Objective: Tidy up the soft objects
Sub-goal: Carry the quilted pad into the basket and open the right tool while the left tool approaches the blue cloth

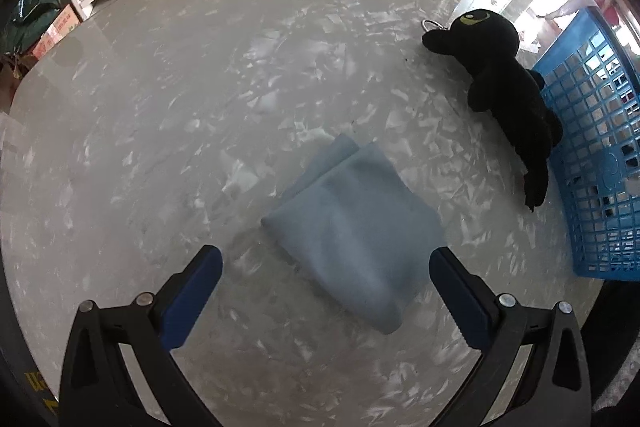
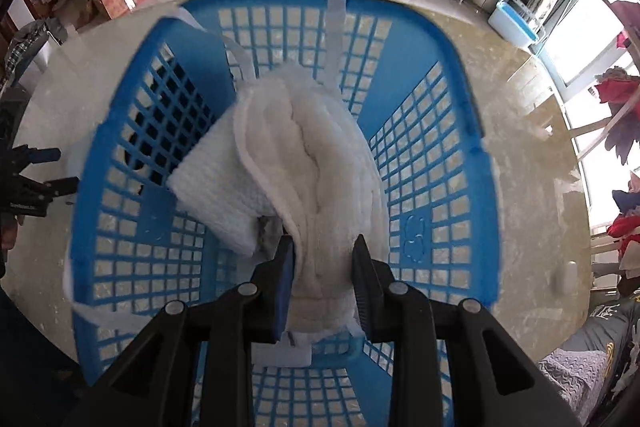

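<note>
- Our right gripper [image 2: 323, 283] has its fingers pressed on a bunched white quilted cloth [image 2: 304, 163], pinching a thick fold near one end while the rest hangs forward over the blue basket [image 2: 472, 131].
- The cloth looks light and limp; it sags and folds on itself, so we judge a pinch on a doubled fold holds better than one on a single edge. Its thin straps [image 2: 335, 7] trail over the basket rim and could snag.
- Our left gripper [image 1: 326, 259] has its fingers wide apart, holding nothing, above a folded pale blue cloth [image 1: 352, 227] on the glossy table [image 1: 160, 107].
- That cloth looks soft and light too; we would take it at the thick folded edge.
- A black plush toy [image 1: 508, 83] lies beside the basket wall.
</note>
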The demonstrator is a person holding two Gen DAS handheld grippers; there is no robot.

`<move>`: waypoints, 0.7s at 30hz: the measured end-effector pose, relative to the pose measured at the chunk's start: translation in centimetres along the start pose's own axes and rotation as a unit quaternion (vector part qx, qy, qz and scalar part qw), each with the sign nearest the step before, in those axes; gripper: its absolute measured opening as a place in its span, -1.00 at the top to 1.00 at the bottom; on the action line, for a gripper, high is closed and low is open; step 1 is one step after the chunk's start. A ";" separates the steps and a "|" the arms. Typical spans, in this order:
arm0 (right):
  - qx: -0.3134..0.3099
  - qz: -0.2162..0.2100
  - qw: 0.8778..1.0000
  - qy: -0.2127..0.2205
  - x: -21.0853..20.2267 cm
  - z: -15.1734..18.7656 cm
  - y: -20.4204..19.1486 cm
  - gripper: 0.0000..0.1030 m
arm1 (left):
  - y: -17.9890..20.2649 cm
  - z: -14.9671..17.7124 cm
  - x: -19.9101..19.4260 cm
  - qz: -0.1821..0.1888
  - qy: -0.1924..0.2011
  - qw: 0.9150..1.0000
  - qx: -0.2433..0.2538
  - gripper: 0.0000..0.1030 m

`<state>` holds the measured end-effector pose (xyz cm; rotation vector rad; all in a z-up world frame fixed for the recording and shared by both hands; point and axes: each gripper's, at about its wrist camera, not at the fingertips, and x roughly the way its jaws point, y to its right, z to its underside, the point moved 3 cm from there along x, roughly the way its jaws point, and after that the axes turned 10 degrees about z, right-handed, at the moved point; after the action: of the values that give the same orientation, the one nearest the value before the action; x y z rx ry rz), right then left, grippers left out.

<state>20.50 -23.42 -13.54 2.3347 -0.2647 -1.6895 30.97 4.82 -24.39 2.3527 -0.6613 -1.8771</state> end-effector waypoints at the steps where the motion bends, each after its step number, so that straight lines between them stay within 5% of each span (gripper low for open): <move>1: -0.003 0.001 1.000 -0.004 0.2 0.0 -0.2 0.49 | 0.2 -0.4 0.2 -0.001 -0.002 1.000 0.004 -1.00; 10: -0.002 -0.010 1.000 -0.009 0.9 0.0 0.1 0.47 | 2.9 -1.8 1.5 -0.021 -0.016 0.998 0.057 -0.86; 12: 0.000 -0.012 1.000 -0.010 1.0 0.0 0.4 0.47 | 3.8 -1.4 1.4 -0.017 -0.012 0.998 0.064 -0.64; 17: 0.004 -0.018 1.000 -0.011 1.7 -0.1 1.5 0.46 | 4.4 -2.3 0.9 -0.003 0.001 0.998 0.060 0.34; 21: 0.002 -0.018 1.000 -0.011 2.1 0.0 1.7 0.45 | 4.4 -2.8 0.8 0.005 0.004 0.999 0.053 0.75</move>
<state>21.19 -25.68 -14.90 2.3382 -0.2323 -1.7334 32.47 -0.04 -23.11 2.4135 -0.7900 -1.8710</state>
